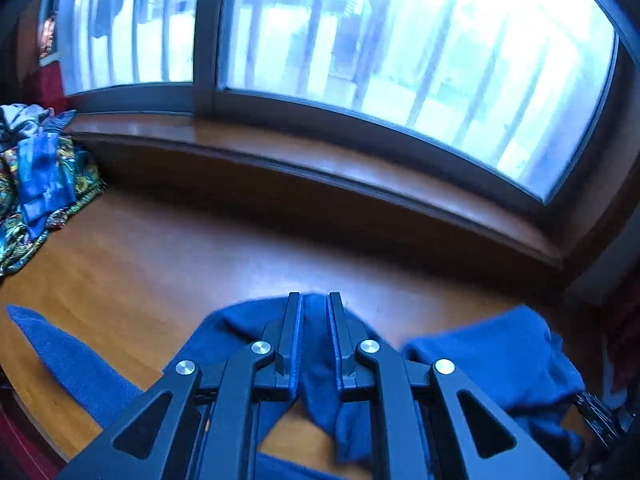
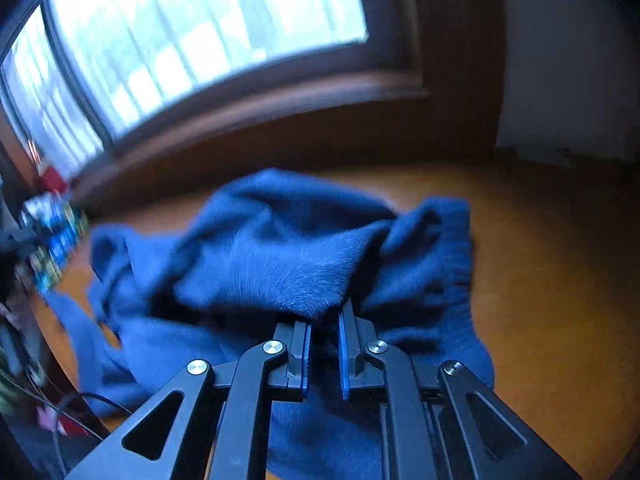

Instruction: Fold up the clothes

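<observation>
A fuzzy blue sweater (image 2: 276,256) lies crumpled on the wooden table (image 2: 552,264). My right gripper (image 2: 325,320) is shut on a raised fold of it, its fingertips hidden under the cloth. In the left wrist view the same blue sweater (image 1: 504,356) hangs in bunches around and below my left gripper (image 1: 315,300), which is shut on a fold that runs down between its fingers. A flat part of the sweater, perhaps a sleeve (image 1: 68,356), stretches to the left over the table (image 1: 168,264).
A pile of colourful patterned clothes (image 1: 40,184) sits at the table's far left by the window sill (image 1: 304,152). A large window (image 1: 400,40) runs behind the table. A white wall (image 2: 568,60) stands at the right. Cables (image 2: 72,408) hang off the left edge.
</observation>
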Action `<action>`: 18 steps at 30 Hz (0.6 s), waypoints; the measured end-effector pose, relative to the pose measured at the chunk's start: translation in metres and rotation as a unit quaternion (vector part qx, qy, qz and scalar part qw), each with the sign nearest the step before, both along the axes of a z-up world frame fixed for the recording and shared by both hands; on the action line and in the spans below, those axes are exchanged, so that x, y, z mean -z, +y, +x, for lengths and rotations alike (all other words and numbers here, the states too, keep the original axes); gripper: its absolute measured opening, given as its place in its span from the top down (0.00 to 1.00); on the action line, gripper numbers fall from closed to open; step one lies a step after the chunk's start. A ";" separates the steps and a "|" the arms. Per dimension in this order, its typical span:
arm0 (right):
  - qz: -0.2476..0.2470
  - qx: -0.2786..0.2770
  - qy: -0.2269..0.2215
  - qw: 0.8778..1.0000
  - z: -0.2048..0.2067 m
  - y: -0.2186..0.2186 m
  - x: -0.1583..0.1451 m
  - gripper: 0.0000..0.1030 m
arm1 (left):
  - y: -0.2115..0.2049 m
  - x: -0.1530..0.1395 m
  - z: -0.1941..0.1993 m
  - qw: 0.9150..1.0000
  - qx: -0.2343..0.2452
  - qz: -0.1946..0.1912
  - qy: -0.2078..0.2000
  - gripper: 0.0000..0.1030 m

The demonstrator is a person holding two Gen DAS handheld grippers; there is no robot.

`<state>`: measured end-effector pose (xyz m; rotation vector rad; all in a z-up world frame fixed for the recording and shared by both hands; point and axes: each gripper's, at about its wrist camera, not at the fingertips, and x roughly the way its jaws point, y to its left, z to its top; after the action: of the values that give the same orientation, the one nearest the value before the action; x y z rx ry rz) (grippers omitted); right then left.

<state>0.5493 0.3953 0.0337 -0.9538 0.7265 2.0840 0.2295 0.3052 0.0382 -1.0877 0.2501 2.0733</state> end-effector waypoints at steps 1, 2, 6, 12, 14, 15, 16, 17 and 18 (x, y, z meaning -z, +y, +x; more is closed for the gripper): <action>0.000 -0.002 -0.004 1.000 -0.002 -0.004 -0.001 0.87 | 0.002 0.004 0.003 1.000 0.012 -0.006 -0.005 0.83; 0.001 -0.001 -0.003 1.000 -0.003 -0.008 0.000 0.86 | 0.007 0.012 0.009 1.000 0.025 -0.014 -0.012 0.79; 0.022 0.007 0.019 1.000 0.001 -0.019 -0.024 0.79 | 0.012 0.037 0.037 0.994 0.091 -0.034 -0.045 0.56; 0.064 -0.042 0.020 0.997 -0.018 -0.024 -0.041 0.61 | 0.003 0.067 0.063 0.987 0.136 -0.077 -0.047 0.52; 0.070 -0.079 0.009 0.994 -0.035 -0.033 -0.037 0.61 | -0.005 0.068 0.060 0.988 0.124 -0.078 -0.044 0.52; 0.071 -0.102 0.000 0.992 -0.048 -0.038 -0.031 0.61 | -0.011 0.068 0.056 0.990 0.113 -0.077 -0.041 0.52; 0.072 -0.125 -0.009 0.989 -0.063 -0.043 -0.026 0.61 | -0.017 0.070 0.048 0.991 0.102 -0.076 -0.039 0.50; 0.074 -0.148 -0.019 0.986 -0.078 -0.048 -0.021 0.61 | -0.023 0.072 0.041 0.993 0.088 -0.076 -0.038 0.49; 0.075 -0.170 -0.029 0.982 -0.094 -0.053 -0.016 0.61 | -0.029 0.074 0.034 0.994 0.074 -0.076 -0.037 0.46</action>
<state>0.4552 0.3425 0.0500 -1.1088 0.3872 2.3550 0.2638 0.2761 -0.0354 -1.1966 0.4445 1.9029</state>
